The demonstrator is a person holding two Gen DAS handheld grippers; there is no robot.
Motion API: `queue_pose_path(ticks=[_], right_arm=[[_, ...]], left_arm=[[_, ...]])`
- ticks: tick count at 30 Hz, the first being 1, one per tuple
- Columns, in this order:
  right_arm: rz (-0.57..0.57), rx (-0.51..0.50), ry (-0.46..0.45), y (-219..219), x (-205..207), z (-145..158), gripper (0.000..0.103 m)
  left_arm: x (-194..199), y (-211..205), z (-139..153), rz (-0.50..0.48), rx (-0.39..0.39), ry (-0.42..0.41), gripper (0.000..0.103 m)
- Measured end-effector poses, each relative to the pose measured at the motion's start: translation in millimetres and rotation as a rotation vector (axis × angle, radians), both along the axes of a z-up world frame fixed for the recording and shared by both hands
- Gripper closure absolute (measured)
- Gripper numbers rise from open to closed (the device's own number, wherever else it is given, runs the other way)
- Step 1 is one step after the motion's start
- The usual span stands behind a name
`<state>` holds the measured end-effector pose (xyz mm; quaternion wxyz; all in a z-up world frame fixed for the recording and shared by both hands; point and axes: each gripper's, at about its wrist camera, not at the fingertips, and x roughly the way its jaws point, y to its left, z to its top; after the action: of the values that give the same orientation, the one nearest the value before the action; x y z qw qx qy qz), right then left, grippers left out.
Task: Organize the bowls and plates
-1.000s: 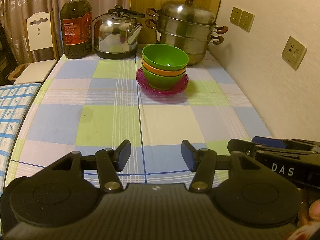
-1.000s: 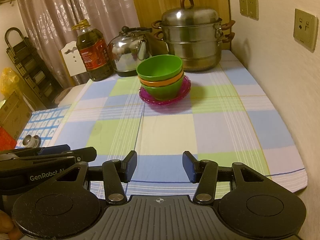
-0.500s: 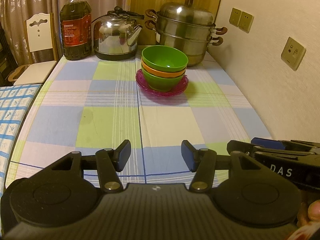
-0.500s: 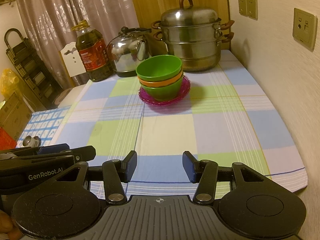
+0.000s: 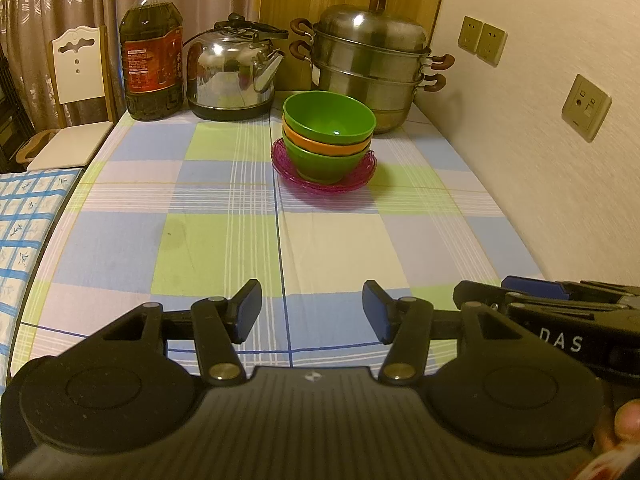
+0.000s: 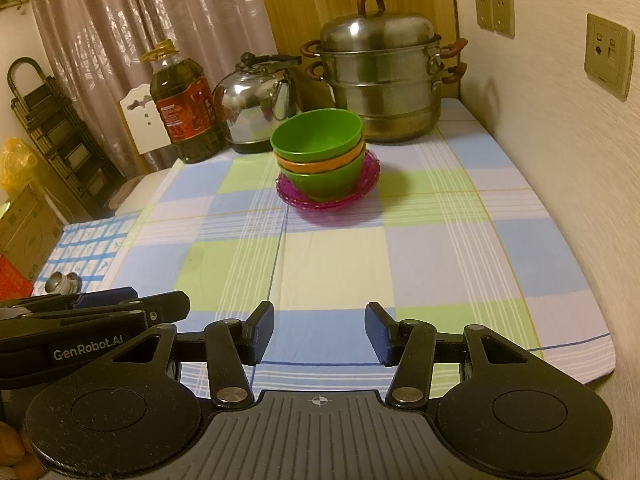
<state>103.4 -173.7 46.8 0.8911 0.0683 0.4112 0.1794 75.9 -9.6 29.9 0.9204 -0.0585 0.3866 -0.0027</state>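
Observation:
Far down the checked tablecloth stands a stack of bowls: a green bowl on top, an orange one under it, another green one at the bottom. The stack rests on a pink plate. My left gripper hovers open over the near edge of the table, nothing between its blue pads. My right gripper is open too, at the same near edge and far short of the stack. Each gripper shows at the edge of the other's view.
Behind the stack stand a steel steamer pot, a steel kettle and a large oil bottle. A wall with sockets runs along the right. A white chair stands at the far left.

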Motion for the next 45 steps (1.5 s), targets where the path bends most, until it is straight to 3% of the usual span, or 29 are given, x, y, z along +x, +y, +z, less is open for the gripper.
queue_pose_path(ticks=[45], right_arm=[[-0.006, 0.004, 0.004, -2.0, 1.0, -1.3, 0.052]], left_arm=[[-0.5, -1.4, -2.8, -0.002, -0.005, 0.006, 0.05]])
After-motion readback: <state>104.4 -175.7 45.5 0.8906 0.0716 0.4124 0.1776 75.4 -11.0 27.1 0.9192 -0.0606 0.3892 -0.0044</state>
